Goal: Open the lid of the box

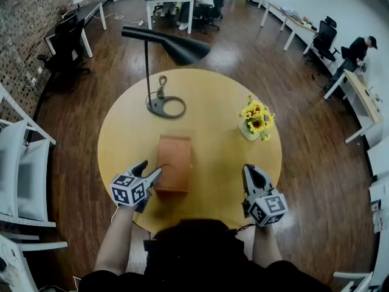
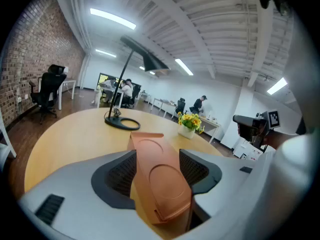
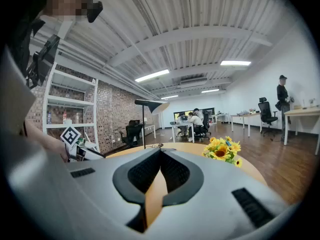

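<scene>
A brown leather-look box (image 1: 175, 163) lies shut on the round yellow table (image 1: 213, 96), its long side running away from me. My left gripper (image 1: 149, 169) is at the box's near left corner with its jaws spread wide. In the left gripper view the box (image 2: 161, 176) rises between the two pads (image 2: 117, 176), its lid showing two oval dents; a dark gap shows on the right side. My right gripper (image 1: 251, 170) hovers over the table's near right part, apart from the box, jaws together and empty. In the right gripper view its pads (image 3: 175, 171) meet.
A black desk lamp (image 1: 165, 106) with a ring base stands behind the box, its shade (image 1: 176, 44) hanging over the table's far edge. A pot of sunflowers (image 1: 256, 120) sits at the right. White chairs (image 1: 24, 169) stand to the left. People work at desks in the background.
</scene>
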Available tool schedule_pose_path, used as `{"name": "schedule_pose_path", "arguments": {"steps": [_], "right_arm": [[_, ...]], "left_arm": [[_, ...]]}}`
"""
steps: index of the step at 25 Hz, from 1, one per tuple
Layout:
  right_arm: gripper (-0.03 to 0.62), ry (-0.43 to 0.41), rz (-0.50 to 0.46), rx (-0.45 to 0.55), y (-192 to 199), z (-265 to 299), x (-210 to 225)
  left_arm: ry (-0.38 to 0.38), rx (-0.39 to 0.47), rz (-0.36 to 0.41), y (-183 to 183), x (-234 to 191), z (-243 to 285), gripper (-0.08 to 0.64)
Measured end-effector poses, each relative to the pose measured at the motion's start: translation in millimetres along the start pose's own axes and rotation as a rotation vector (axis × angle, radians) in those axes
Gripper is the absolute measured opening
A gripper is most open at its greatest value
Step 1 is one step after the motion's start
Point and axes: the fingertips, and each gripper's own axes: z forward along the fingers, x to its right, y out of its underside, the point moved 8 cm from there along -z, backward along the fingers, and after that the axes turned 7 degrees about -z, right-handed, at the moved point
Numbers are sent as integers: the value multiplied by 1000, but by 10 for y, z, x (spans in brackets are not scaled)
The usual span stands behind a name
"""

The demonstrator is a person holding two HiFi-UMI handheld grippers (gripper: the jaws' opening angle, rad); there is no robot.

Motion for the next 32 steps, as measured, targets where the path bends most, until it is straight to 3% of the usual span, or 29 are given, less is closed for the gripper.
{"name": "schedule_pose_path", "arguments": {"steps": [6, 13, 16, 18, 20, 24, 26, 32], "right_arm": [[5, -18, -33, -38, 53, 128, 3], [5, -82, -65, -108, 173, 326, -60], [5, -159, -167, -185, 290, 512, -149], [7, -236, -258, -252, 422, 692, -259], [67, -316, -345, -314, 573, 897, -385], [68, -454, -499, -420, 869, 1299, -607], [152, -533, -588, -483, 997, 1453, -703], [152, -694, -789, -616, 1286, 1796, -880]], "left_arm": [[-81, -196, -38, 332, -215, 298, 264], [-111, -289, -111, 468, -336, 391, 264], [-129, -312, -148, 471, -337, 387, 261], [-142, -331, -110, 450, -291, 399, 261], [-151, -352, -61, 422, -240, 423, 258], [-162, -375, -32, 393, -183, 441, 250], [-166, -376, -49, 401, -164, 422, 250], [-182, -391, -51, 384, -117, 416, 250]]}}
